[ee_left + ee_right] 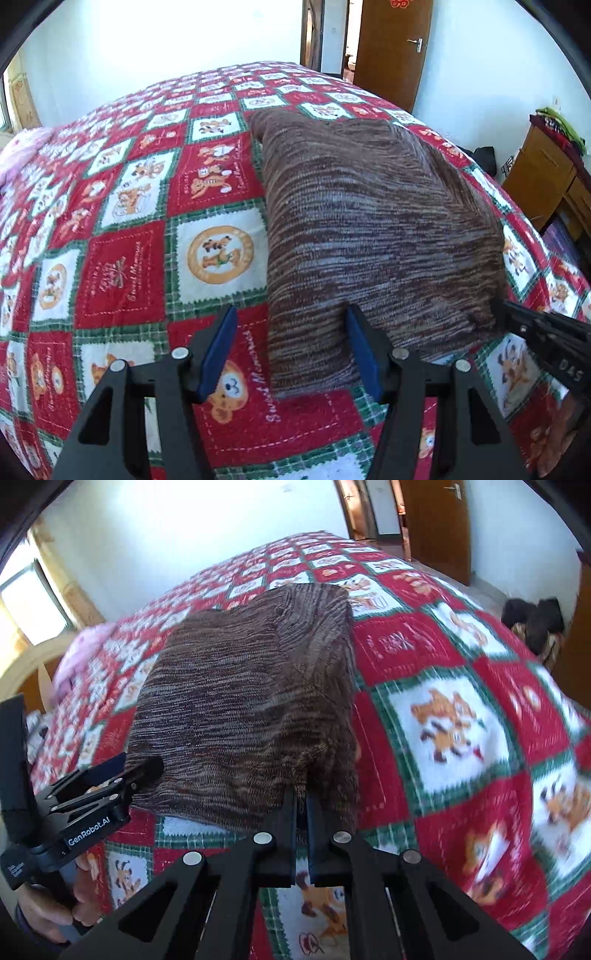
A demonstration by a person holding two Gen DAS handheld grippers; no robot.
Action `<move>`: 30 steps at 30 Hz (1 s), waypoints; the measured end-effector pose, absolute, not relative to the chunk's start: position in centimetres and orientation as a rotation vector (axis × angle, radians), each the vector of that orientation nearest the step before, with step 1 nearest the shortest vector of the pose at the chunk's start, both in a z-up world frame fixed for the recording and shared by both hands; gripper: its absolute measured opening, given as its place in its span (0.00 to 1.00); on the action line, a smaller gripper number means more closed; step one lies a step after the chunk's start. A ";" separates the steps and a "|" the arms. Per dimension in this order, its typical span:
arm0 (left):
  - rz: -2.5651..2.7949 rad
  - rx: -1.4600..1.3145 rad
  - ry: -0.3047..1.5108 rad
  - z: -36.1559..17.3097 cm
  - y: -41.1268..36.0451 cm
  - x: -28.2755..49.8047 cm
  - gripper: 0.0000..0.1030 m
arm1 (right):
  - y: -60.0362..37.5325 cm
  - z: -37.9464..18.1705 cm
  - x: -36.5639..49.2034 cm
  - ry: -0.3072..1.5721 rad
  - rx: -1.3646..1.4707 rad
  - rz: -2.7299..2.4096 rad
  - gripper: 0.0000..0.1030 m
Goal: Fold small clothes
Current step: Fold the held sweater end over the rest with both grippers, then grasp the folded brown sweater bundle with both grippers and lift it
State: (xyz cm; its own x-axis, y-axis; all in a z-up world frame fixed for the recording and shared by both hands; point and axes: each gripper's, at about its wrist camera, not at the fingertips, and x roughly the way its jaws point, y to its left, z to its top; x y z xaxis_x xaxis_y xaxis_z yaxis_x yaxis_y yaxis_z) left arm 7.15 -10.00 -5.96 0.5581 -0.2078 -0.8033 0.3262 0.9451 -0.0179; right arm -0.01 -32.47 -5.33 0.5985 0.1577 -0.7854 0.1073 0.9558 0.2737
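Note:
A brown-and-grey striped knit garment [369,229] lies folded lengthwise on the bed; it also shows in the right wrist view [236,709]. My left gripper [291,314] is open, its blue pads straddling the garment's near left corner. It also shows in the right wrist view [129,768] at the garment's left edge. My right gripper [301,794] is shut on the garment's near right corner. It shows in the left wrist view [506,310] at the garment's right edge.
The bed carries a red, white and green cartoon-patch quilt [122,266]. A pink pillow [81,653] lies at the headboard. A wooden cabinet [546,177] stands right of the bed, a brown door [391,48] beyond. Dark shoes [532,620] sit on the floor.

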 end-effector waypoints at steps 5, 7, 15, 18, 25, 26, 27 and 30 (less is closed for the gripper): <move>-0.306 0.176 0.899 -5.8 -9.7 6.9 0.66 | -32.8 -5.7 -2.1 0.939 0.317 0.012 0.04; -0.302 0.180 0.892 -5.6 -9.6 6.8 0.66 | -32.7 -5.6 -2.3 0.953 0.307 0.017 0.04; -0.284 0.143 0.776 -1.9 -9.3 8.8 0.78 | -31.5 0.9 -2.0 0.782 0.193 0.060 0.08; -0.270 0.148 0.766 -1.2 -10.5 11.0 0.78 | -32.0 1.8 1.2 0.745 0.222 0.027 0.08; -0.245 0.140 0.818 -2.9 -12.7 15.5 0.78 | -31.5 -2.9 7.2 0.881 0.202 -0.003 0.08; -0.245 0.136 0.829 -3.3 -12.8 15.6 0.78 | -31.7 -3.7 7.0 0.886 0.209 -0.001 0.08; -0.245 0.134 0.836 -3.7 -12.9 15.7 0.78 | -31.9 -3.8 6.6 0.858 0.216 0.008 0.08; -0.241 0.153 0.832 -4.2 -13.4 15.7 0.79 | -32.4 -4.0 6.0 0.852 0.248 0.029 0.08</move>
State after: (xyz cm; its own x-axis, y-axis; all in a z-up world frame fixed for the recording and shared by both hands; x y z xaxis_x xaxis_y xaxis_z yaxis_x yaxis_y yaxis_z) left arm 15.69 -13.40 -4.25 0.6480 -0.1517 -0.7464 0.2713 0.9617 0.0400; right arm 5.98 -32.43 -4.00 0.6598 0.1241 -0.7411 0.0737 0.9708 0.2283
